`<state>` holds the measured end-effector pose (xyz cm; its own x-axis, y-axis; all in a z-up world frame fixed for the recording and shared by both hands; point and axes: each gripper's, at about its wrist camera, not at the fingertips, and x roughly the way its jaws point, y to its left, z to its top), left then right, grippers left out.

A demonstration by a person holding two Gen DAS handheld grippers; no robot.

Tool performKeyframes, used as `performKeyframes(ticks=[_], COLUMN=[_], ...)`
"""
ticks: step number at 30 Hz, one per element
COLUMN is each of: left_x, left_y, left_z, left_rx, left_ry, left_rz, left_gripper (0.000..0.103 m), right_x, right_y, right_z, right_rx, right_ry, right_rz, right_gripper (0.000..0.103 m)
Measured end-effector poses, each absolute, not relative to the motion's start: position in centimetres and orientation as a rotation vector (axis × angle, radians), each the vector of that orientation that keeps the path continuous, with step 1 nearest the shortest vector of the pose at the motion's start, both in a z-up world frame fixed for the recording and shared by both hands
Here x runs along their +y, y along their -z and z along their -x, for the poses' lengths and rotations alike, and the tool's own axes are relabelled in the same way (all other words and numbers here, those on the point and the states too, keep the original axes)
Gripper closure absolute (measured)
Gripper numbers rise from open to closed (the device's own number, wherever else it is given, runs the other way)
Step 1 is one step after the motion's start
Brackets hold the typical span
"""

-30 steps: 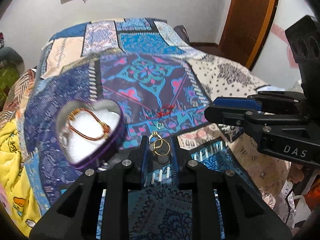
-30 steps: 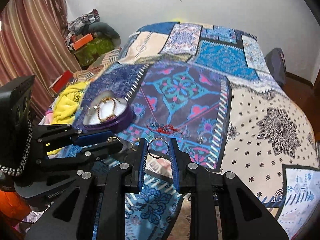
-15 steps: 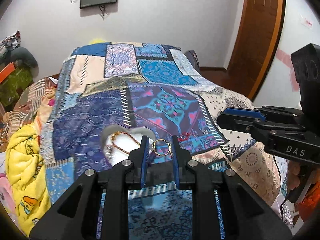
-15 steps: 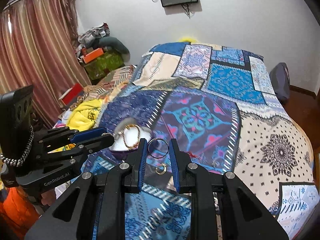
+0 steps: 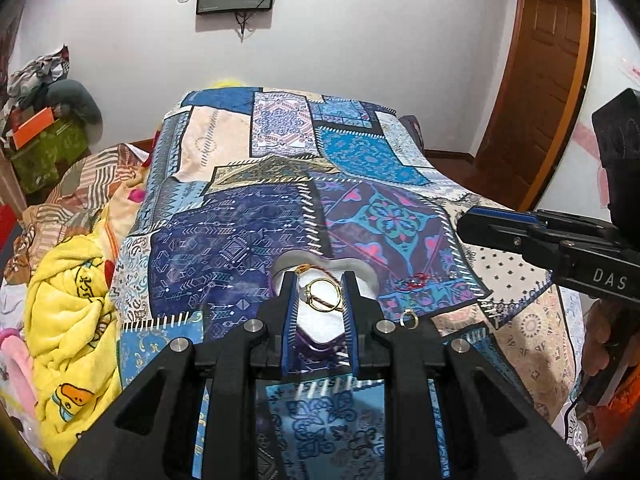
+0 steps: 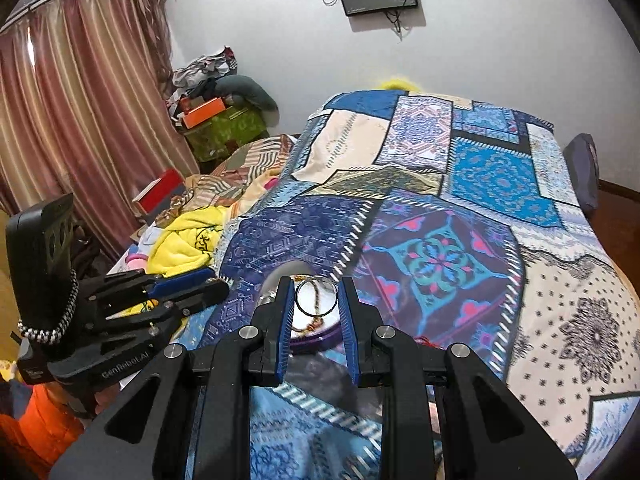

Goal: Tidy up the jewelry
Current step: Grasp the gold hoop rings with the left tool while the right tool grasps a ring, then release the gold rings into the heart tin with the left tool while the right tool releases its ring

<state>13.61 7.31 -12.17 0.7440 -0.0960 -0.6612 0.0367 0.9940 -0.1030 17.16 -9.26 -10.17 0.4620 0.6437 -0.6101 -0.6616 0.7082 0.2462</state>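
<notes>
My left gripper (image 5: 319,298) is shut on a gold ring (image 5: 323,295) and holds it above the heart-shaped purple box (image 5: 362,276) with a white lining. A red and gold bracelet (image 5: 308,268) lies in the box. My right gripper (image 6: 316,300) is shut on a silver ring (image 6: 316,299) over the same box (image 6: 280,274). A small gold ring (image 5: 409,317) and a red thread piece (image 5: 416,280) lie on the patchwork bedspread (image 5: 240,220) right of the box.
A yellow blanket (image 5: 68,320) is heaped at the bed's left side. Clutter and boxes (image 6: 216,116) stand by the curtain. A wooden door (image 5: 548,80) is at the right. The right gripper's body (image 5: 560,244) reaches in from the right.
Both grippers have lifted with their rings and moved over the heart-shaped box. The views now tilt up and show more of the room.
</notes>
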Motion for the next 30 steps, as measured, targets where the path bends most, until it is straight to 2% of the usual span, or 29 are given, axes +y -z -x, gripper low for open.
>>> performKeyframes(ticks=[17,30], left_x=[7.5,7.7], left_y=[16.8,17.1], left_z=[-16.3,-16.6], left_rx=[0.826,0.836], left_ry=[0.121,0.117], left_rz=[0.115,0.121], left_gripper=[0.083,0.083], right_x=[-4.3,-3.2], right_y=[13.8,14.7], right_z=[-20.1,-20.6], right_rx=[0.851,0.902], right_ry=[-0.870,-0.884], right_rz=[0.029,0.029], right_gripper=[0.083,0.082])
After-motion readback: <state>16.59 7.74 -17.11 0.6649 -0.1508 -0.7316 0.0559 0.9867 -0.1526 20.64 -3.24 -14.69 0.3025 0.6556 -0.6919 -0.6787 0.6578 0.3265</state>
